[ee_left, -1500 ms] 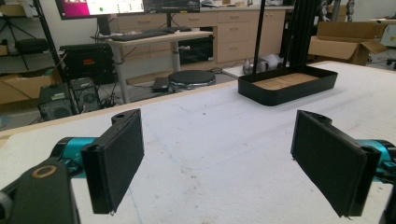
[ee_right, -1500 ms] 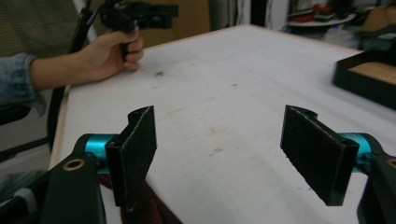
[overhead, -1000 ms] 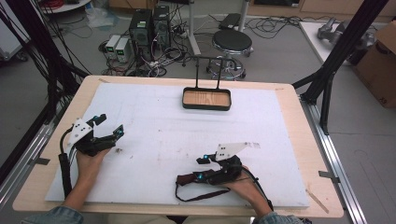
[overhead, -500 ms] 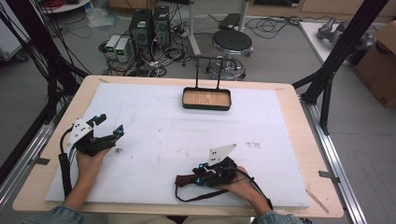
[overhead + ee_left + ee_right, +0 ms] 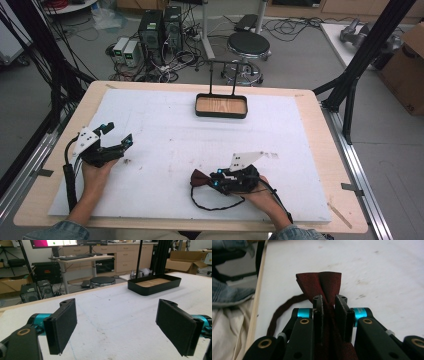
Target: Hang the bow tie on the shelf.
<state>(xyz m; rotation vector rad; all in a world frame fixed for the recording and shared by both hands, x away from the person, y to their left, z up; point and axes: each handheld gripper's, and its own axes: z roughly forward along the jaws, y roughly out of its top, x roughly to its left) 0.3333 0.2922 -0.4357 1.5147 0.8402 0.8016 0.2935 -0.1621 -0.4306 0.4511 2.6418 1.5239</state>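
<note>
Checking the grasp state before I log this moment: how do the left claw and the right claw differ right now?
The left claw stands wide open with nothing between its jaws; the right claw is shut on a dark red bow tie. The left claw faces the black tray across the table; in the high view, the right claw points toward the left one. Both sit low over the white table top.

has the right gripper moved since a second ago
Yes. In the high view the right gripper has swung leftward, away from the table's right edge, while the black tray stayed put.
</note>
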